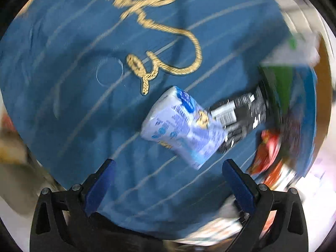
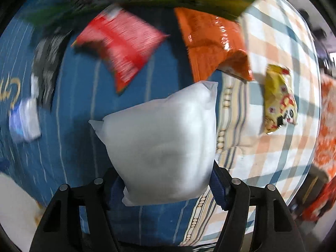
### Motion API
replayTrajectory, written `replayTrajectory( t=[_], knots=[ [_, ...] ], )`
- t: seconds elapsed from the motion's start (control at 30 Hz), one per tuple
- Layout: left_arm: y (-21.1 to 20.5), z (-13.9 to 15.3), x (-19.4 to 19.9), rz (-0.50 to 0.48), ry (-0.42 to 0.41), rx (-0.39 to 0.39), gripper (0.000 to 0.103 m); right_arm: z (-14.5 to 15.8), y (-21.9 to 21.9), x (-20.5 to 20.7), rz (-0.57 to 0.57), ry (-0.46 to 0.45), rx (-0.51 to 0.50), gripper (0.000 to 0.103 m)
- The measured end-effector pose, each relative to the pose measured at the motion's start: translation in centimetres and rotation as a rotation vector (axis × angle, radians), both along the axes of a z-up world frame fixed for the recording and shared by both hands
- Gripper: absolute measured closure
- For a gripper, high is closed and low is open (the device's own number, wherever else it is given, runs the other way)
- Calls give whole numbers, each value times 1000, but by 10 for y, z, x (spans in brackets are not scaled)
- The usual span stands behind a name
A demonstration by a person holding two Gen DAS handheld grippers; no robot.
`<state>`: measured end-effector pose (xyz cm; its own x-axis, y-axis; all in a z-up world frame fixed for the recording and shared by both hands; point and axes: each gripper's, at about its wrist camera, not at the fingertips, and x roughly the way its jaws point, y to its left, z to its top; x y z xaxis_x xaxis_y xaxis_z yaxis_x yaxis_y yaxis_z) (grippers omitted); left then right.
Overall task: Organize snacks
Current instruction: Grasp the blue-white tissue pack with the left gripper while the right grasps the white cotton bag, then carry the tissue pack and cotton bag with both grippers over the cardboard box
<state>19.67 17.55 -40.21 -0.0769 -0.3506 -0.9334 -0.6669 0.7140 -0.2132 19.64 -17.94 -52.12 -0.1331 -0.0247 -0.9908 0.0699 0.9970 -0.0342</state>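
My right gripper [image 2: 168,180] is shut on a plain white puffy snack bag [image 2: 163,147], held above the blue cloth. Beyond it lie a red bag [image 2: 124,46], an orange bag [image 2: 212,42] and a yellow bag [image 2: 279,98]. A pale blue-and-white packet [image 2: 25,124] lies far left beside a black-and-white packet [image 2: 46,63]. In the left wrist view the same pale blue packet [image 1: 184,126] lies on the blue cloth [image 1: 84,105], just ahead of my open left gripper [image 1: 168,168], with the black-and-white packet [image 1: 241,113] touching its right end. Nothing sits between the left fingers.
A green box [image 1: 281,84] and red wrappers [image 1: 268,153] crowd the right side of the left wrist view. A checked orange-and-blue cloth [image 2: 273,147] covers the surface right of the blue cloth. Gold embroidery [image 1: 168,42] runs across the blue cloth. Both views are motion-blurred.
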Motion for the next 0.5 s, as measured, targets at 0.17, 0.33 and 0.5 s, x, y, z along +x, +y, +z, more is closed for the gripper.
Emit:
replayTrajectory(
  t=[0.17, 0.33, 0.5],
  knots=[
    [3, -30, 16, 121, 95, -6, 0, -5, -16, 0, -43, -14, 21, 32],
    [-2, -57, 33, 93, 167, 14, 33, -14, -12, -6, -20, -13, 38, 32],
    [-17, -43, 47, -80, 75, 128, 54, -10, -7, -21, 23, 8, 57, 32]
  ],
)
